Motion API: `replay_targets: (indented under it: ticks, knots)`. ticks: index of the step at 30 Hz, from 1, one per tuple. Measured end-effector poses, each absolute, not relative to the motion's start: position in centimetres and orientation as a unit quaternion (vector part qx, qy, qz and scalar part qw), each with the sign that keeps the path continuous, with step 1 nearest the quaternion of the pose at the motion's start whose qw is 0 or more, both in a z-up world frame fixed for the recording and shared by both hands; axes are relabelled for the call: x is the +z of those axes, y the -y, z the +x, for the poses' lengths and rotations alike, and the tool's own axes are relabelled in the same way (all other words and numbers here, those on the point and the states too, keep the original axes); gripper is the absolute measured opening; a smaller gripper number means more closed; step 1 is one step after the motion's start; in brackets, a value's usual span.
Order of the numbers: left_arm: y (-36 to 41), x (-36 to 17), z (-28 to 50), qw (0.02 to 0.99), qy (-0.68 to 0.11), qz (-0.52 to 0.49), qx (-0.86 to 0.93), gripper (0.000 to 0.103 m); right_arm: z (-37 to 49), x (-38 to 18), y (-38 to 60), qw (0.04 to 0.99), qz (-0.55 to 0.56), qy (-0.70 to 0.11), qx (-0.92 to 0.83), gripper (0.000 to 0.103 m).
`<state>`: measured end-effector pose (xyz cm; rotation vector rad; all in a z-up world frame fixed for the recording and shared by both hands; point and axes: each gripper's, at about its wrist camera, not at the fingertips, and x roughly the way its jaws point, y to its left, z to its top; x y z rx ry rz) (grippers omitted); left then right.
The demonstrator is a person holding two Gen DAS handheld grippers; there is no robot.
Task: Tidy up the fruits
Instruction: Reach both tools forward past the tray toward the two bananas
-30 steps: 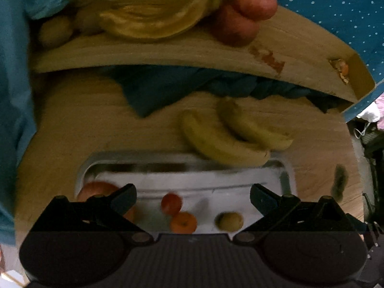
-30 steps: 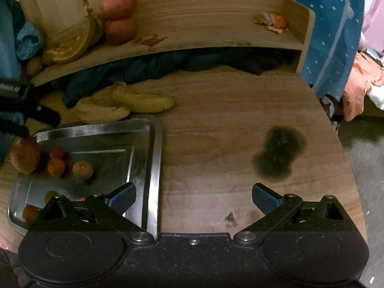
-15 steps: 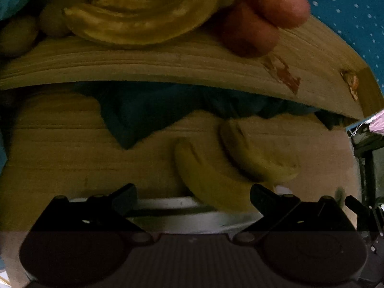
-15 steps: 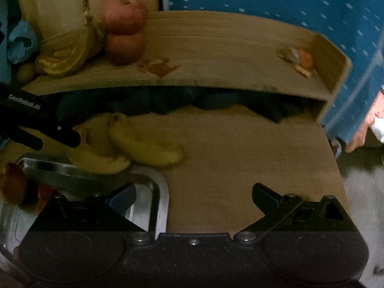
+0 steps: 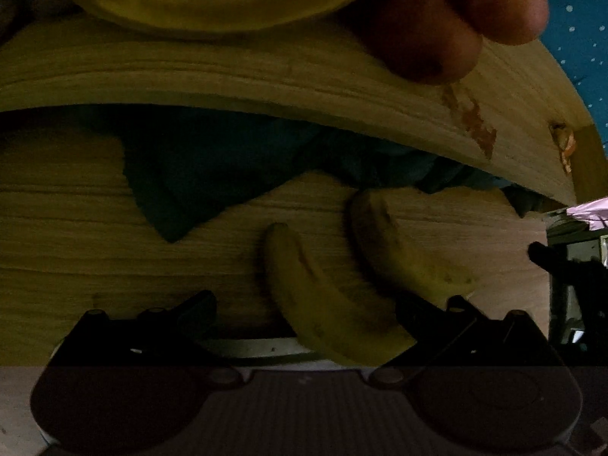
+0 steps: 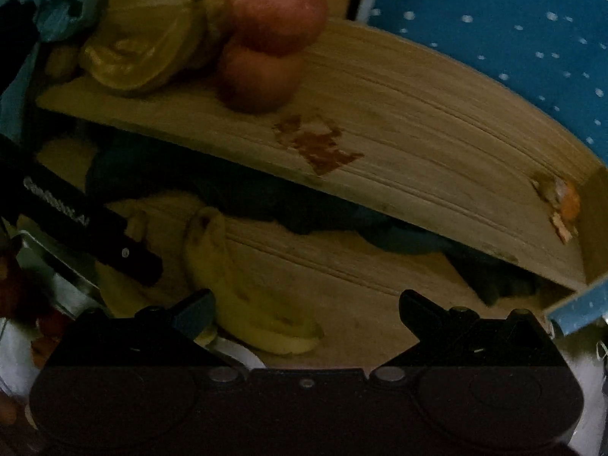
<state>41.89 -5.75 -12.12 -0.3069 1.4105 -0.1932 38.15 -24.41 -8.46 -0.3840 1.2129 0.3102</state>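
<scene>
The left gripper (image 5: 306, 304) is hovering with its black fingers spread wide over the wooden tabletop (image 5: 76, 258), holding nothing. Between them the nearer curved yellow banana (image 5: 323, 304) is lying across the steel tray's rim (image 5: 258, 345), a second speckled banana (image 5: 395, 250) just right. The right gripper (image 6: 306, 306) is likewise gaping, empty.

Dark cloth (image 5: 212, 174) under wooden shelf (image 6: 437, 121); dotted blue fabric (image 6: 494, 30).

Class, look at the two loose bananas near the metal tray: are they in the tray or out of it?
Out. Both bananas lie on the wooden table, beyond the tray rim; one end overlaps that rim.
</scene>
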Motion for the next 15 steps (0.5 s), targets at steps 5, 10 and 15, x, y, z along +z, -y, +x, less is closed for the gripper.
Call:
replay_targets:
  ticks: [5, 10, 15]
  knots:
    - [5.4, -12.3, 42.2, 0.741, -0.645, -0.162, -0.09, 0.102, 38.4, -9.1, 23.6, 0.786, -0.18, -0.572, 0.152, 0.102]
    - [5.0, -12.0, 42.1, 0.735, -0.648, -0.172, -0.101, 0.092, 38.5, -9.6, 22.5, 0.783, -0.186, -0.573, 0.156, 0.102]
    - [5.2, -11.9, 41.9, 0.732, -0.648, -0.177, -0.111, 0.077, 38.7, -9.8, 21.9, 0.781, -0.194, -0.572, 0.159, 0.102]
